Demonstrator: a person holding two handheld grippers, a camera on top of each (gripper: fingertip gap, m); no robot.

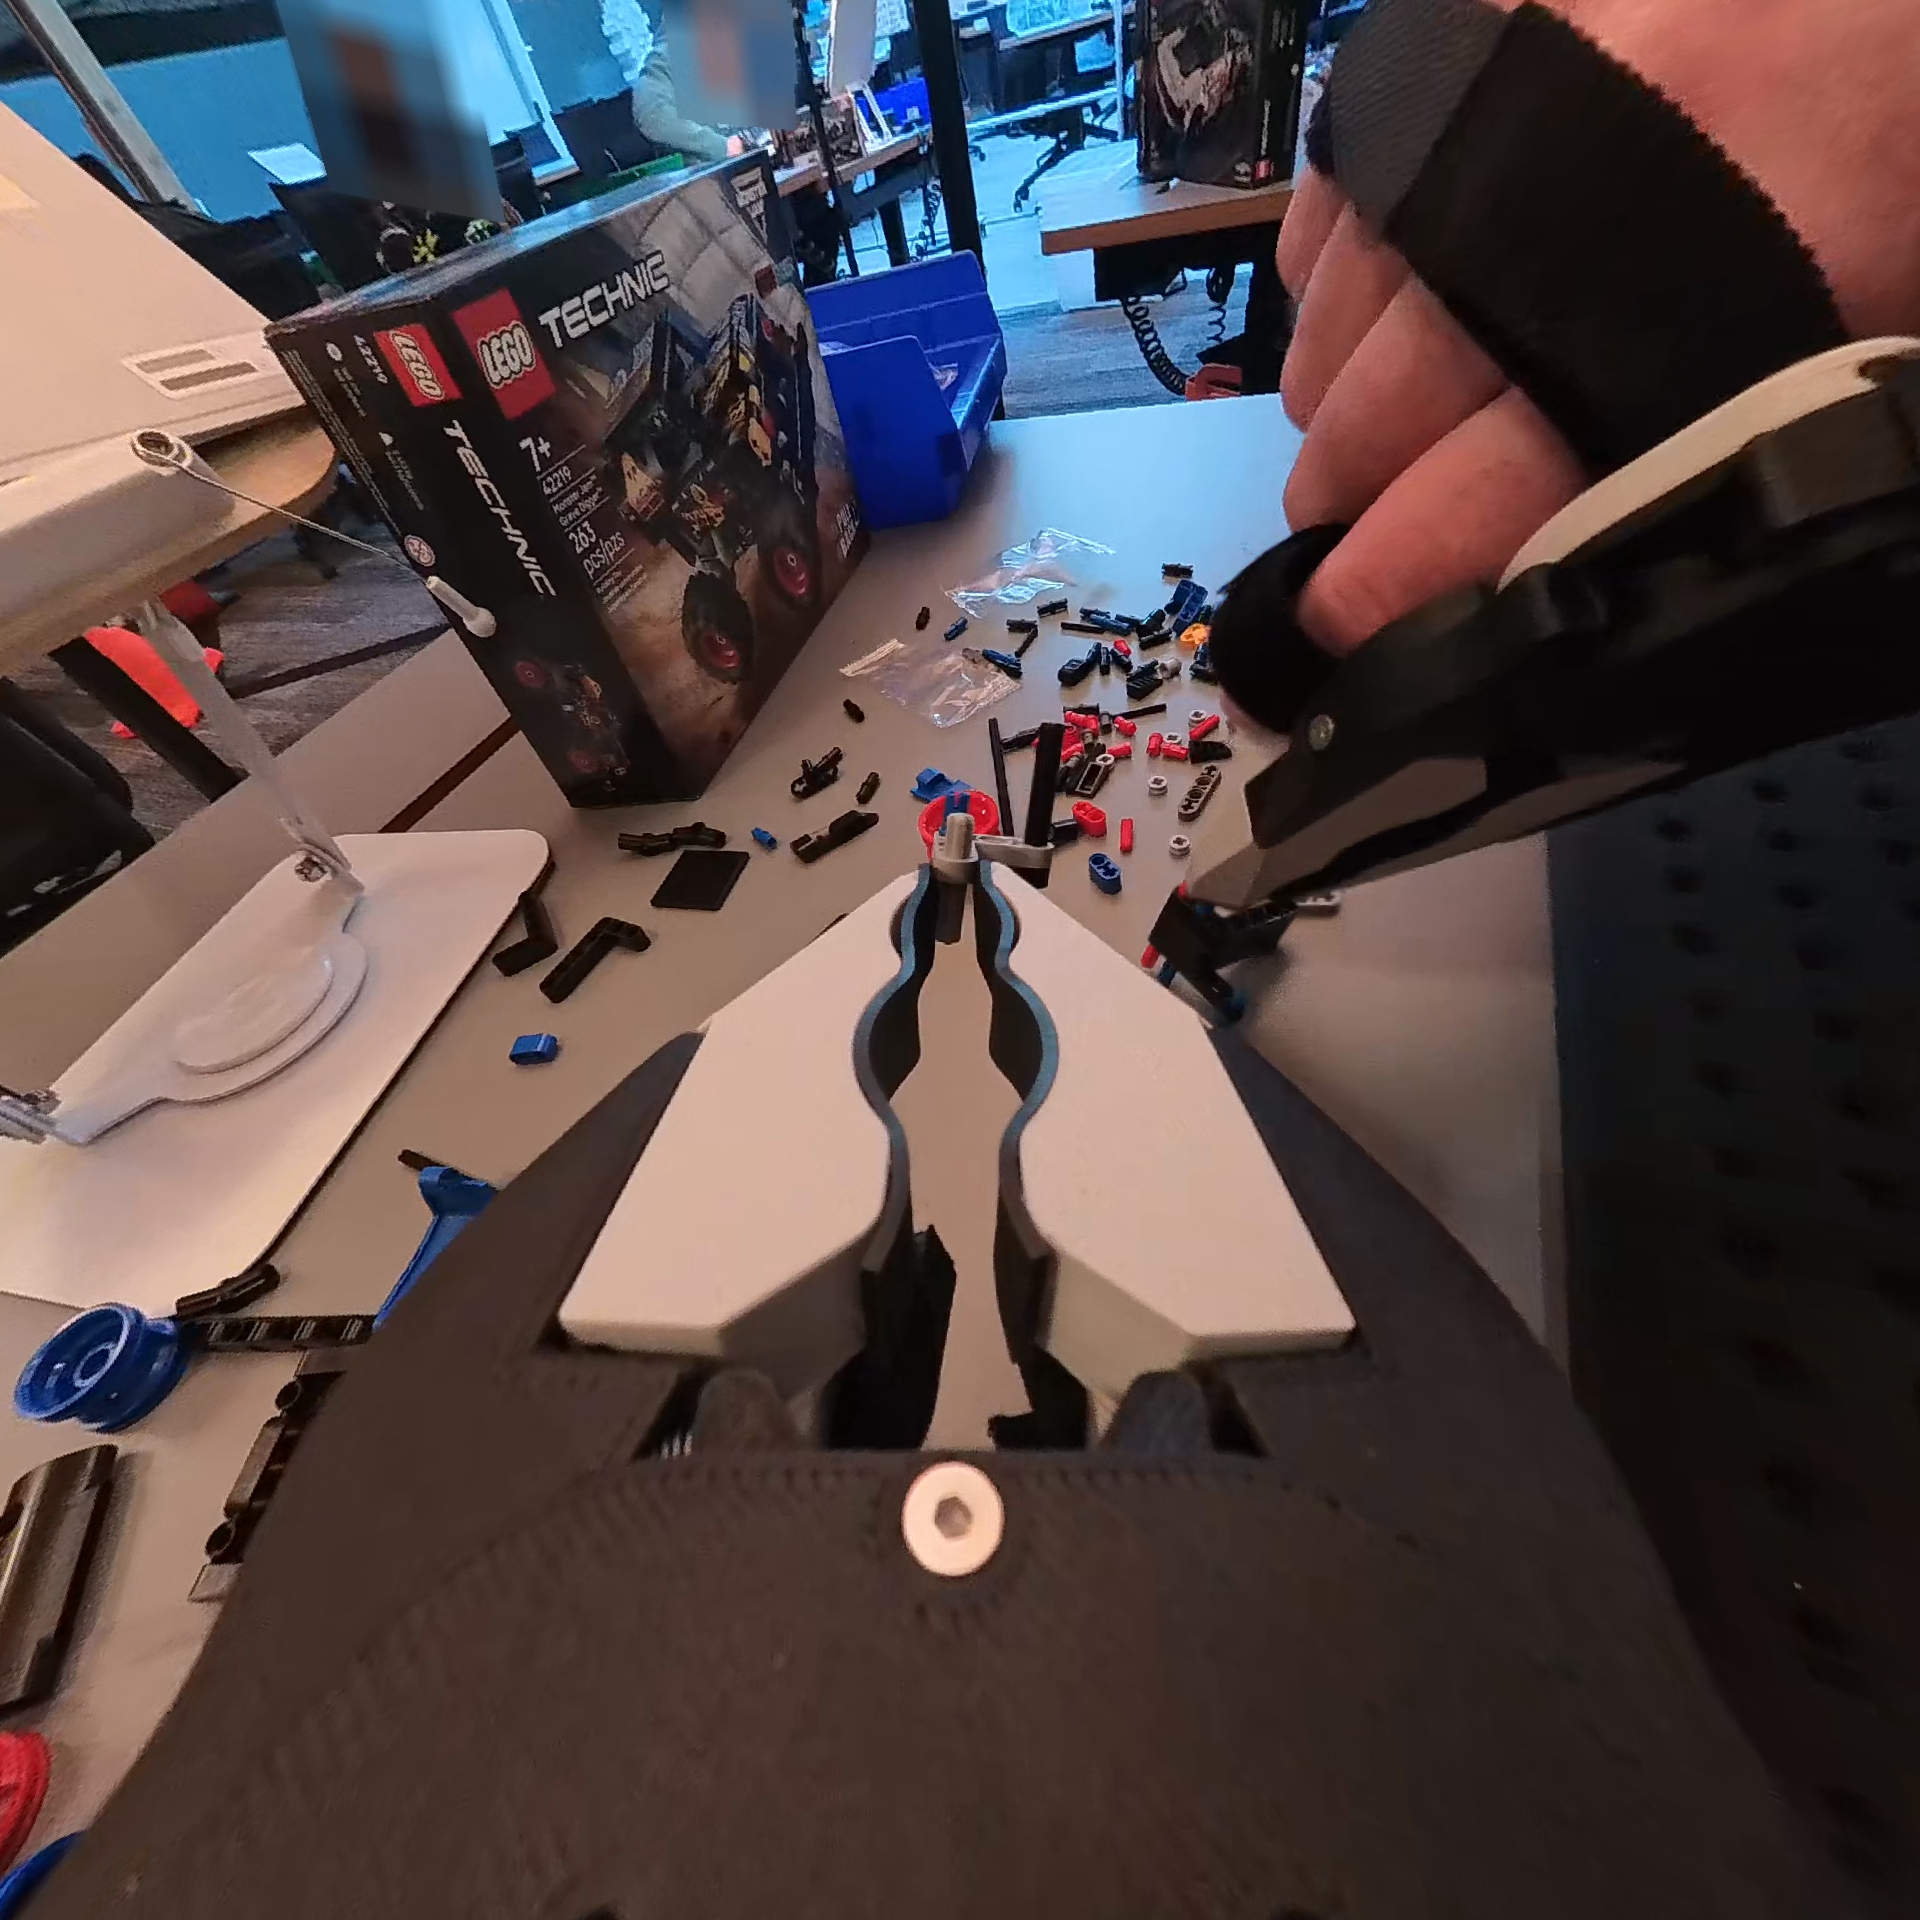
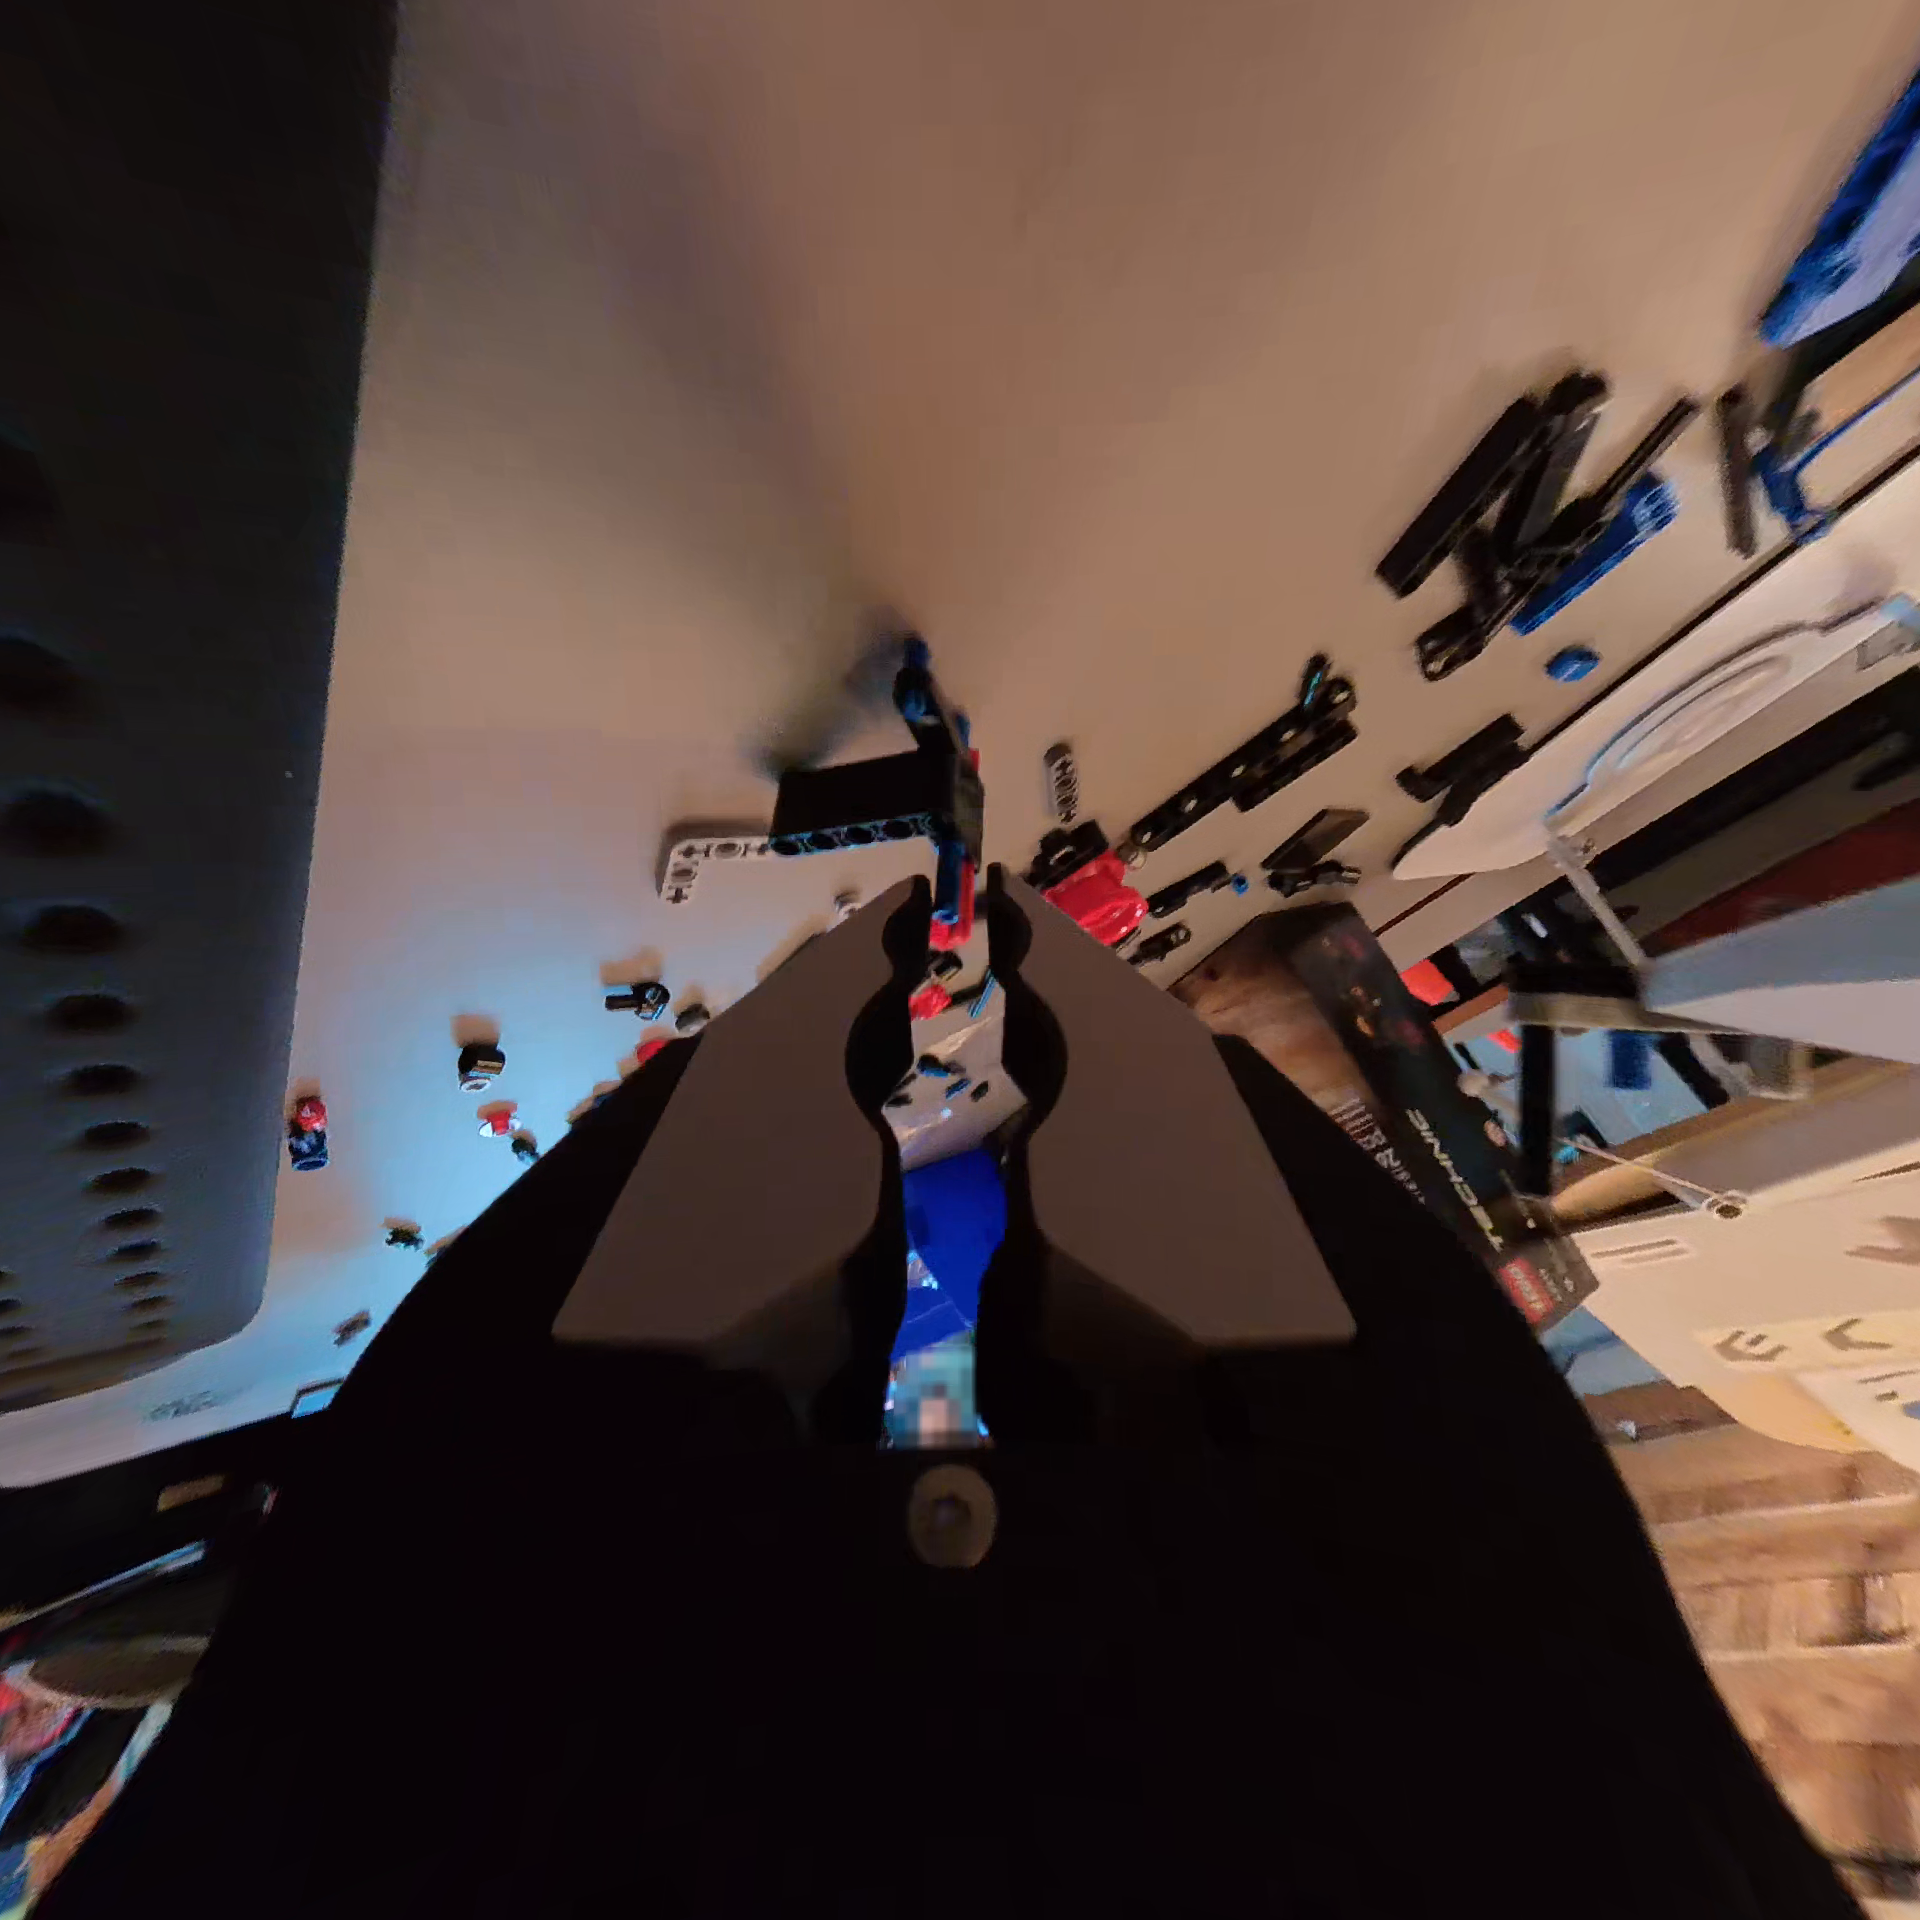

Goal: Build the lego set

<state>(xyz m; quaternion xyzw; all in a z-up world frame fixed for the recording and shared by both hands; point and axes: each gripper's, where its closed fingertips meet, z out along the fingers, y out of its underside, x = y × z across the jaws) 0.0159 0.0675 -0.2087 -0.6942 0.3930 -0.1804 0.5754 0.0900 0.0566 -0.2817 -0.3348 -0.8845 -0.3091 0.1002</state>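
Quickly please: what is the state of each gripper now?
Left gripper: shut on a small grey axle piece.
Right gripper: shut on a black-and-red subassembly.

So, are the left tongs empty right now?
No, the left tongs are shut on a small grey piece with a dark peg, pinched at their tips above the table.

The left wrist view is evenly lit and mostly sharp, with soft shadows under the loose pieces on the grey table (image 1: 1091, 499), cool daylight in the far room, and straight edges bowing towards the corners from the wide lens. The right wrist view is dimmer, warm-toned and tilted; the right gripper (image 2: 954, 883) is nearly a black silhouette. Motion blur smears the far pieces and right edge, and a bluish patch of light lies near left.
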